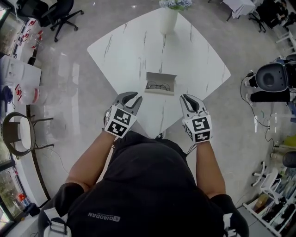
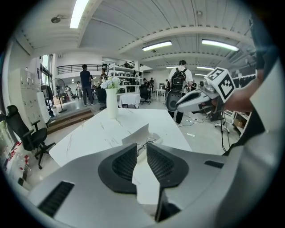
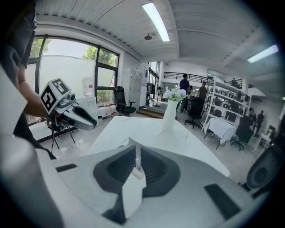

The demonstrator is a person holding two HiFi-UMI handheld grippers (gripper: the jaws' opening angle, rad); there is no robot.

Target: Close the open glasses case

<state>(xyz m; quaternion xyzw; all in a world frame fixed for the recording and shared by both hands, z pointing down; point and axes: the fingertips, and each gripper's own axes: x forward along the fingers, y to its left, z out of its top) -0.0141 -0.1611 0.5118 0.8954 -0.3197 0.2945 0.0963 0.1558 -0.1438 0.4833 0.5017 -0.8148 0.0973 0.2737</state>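
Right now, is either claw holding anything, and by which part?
Nothing is held: left claw and right claw are both empty, short of the glasses case.

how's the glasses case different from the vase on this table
The glasses case is low and grey, and lies open with glasses inside. The vase is tall, white and upright, and holds flowers. The case sits toward the person's side of the table, while the vase stands at the far corner. Both rest on the same white veined top, and neither is being held.
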